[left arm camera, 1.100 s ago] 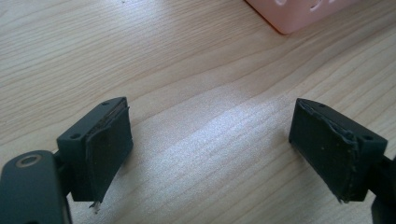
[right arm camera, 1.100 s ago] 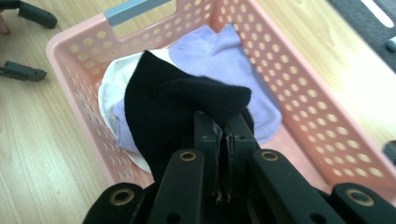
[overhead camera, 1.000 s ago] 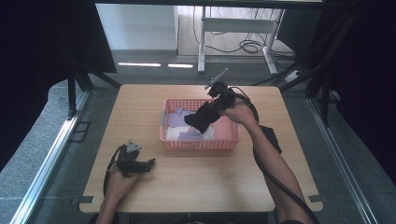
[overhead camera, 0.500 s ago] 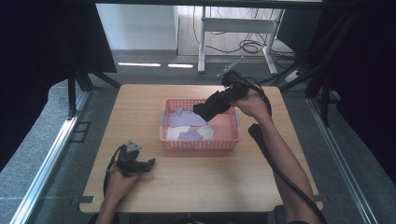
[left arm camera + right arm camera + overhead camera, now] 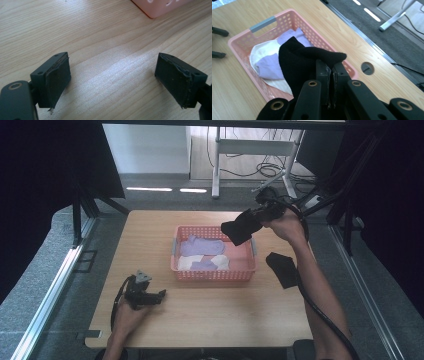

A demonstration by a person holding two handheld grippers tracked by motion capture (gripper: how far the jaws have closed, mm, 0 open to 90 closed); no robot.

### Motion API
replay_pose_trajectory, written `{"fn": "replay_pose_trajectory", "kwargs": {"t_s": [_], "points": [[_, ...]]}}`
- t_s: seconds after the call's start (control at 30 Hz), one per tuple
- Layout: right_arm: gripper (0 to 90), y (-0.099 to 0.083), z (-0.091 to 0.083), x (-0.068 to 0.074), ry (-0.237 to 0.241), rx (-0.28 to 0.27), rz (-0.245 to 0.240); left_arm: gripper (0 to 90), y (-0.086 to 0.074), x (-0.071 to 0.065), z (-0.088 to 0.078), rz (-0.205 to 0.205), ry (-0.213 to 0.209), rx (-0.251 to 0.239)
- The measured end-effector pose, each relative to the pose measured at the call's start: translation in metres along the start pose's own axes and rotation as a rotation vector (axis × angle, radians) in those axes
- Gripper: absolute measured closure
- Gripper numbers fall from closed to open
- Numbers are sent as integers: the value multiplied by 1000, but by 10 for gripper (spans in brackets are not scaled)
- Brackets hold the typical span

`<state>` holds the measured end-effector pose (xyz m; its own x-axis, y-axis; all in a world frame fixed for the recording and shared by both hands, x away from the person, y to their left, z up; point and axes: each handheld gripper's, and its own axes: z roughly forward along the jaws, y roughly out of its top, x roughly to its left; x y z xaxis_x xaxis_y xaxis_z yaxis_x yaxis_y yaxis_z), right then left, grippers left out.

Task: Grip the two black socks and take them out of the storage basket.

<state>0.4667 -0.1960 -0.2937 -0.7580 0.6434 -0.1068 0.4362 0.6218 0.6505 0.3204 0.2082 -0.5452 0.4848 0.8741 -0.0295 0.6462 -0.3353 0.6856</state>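
Wooden worktop (image 5: 215,315): right claw (image 5: 331,68) clenched on a black sock (image 5: 298,62) above the pink basket (image 5: 242,37), left claw (image 5: 112,82) released, resting.

black sock (image 5: 239,231), pink basket (image 5: 215,275), lilac socks (image 5: 200,246)

1. The high view looks forward and down on my table (image 5: 200,320) from above.
2. My left gripper view faces the tabletop closely, with a basket (image 5: 160,7) corner.
3. My right gripper view looks down on this basket (image 5: 239,40), shared with the high view.
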Motion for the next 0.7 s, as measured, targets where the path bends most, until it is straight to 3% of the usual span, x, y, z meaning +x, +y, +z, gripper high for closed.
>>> {"fn": "replay_pose_trajectory", "kwargs": {"t_s": [0.43, 0.57, 0.7], "points": [[860, -21, -37, -27, -81, -6, 52, 129, 0, 0, 0, 0, -1, -1], [859, -42, -45, -40, -126, 13, 90, 129, 0, 0, 0, -1, -1, -1], [858, -67, -38, -48, -144, 42, 128, 129, 0, 0, 0, -1, 0, -3]]}}
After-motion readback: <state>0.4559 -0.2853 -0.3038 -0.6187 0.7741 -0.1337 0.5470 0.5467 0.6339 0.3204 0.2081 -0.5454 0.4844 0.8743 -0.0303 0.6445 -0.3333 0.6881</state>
